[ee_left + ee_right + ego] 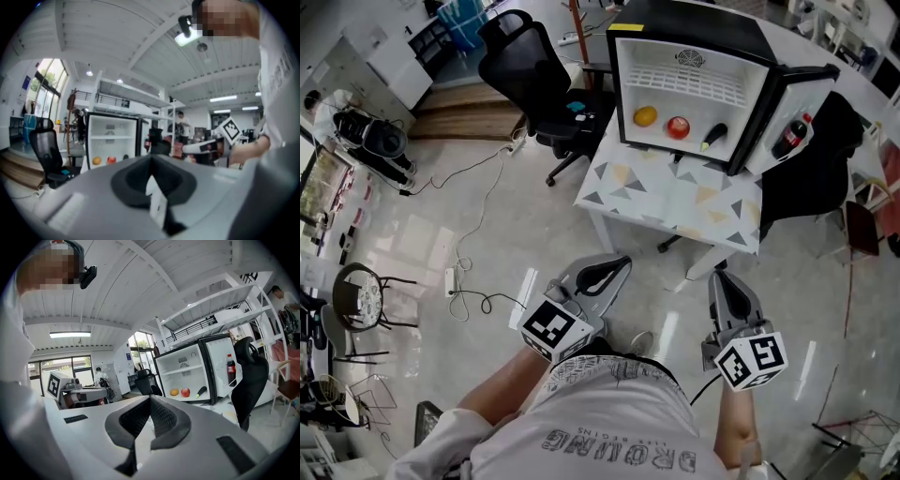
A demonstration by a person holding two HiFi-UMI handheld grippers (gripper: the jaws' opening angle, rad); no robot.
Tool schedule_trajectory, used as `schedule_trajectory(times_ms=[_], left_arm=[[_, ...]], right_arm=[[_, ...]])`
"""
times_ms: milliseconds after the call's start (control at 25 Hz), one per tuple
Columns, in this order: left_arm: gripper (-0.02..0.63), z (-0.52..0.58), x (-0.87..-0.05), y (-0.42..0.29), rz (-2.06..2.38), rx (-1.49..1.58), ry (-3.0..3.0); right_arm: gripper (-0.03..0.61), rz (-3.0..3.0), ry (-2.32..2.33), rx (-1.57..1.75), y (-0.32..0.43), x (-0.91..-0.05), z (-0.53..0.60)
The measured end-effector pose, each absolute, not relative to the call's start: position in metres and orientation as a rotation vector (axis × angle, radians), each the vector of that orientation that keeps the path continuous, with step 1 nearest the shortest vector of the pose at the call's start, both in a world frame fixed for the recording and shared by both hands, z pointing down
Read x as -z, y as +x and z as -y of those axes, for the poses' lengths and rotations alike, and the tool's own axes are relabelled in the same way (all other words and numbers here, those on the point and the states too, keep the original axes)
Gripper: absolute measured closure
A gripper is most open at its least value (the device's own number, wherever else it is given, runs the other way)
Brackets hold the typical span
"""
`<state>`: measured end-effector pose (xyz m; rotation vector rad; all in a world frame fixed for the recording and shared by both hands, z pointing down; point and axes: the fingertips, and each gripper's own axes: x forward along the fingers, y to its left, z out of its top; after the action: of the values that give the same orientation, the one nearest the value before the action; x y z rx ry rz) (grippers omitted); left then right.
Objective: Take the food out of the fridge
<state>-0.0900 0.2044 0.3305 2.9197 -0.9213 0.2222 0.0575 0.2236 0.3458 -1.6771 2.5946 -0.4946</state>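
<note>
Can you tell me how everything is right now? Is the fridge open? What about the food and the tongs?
Fridge: door open, standing on the table.
Orange fruit: inside the fridge, untouched.
Red fruit: inside, beside the orange one.
Dark vegetable: inside, at the right.
Bottle: upright in the door shelf.
Left tongs: shut, empty.
Right tongs: shut, empty.
</note>
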Motion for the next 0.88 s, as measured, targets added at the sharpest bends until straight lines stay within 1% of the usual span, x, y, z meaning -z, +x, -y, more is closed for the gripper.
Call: schedule_trajectory(times_ms=[480,880], left_arm=[[0.607,-0.189,-0.339,-0.082,0.939,-0.251,2.897],[0.607,-0.154,-0.345,-0.069,0.929,-0.228,2.879]], right_arm=[[0.591,-2.577,-1.688,0.536,0.075,-0.358,-0.208],[0.591,-2.569,-1.727,0.56,0.093,-0.365,-0.177]])
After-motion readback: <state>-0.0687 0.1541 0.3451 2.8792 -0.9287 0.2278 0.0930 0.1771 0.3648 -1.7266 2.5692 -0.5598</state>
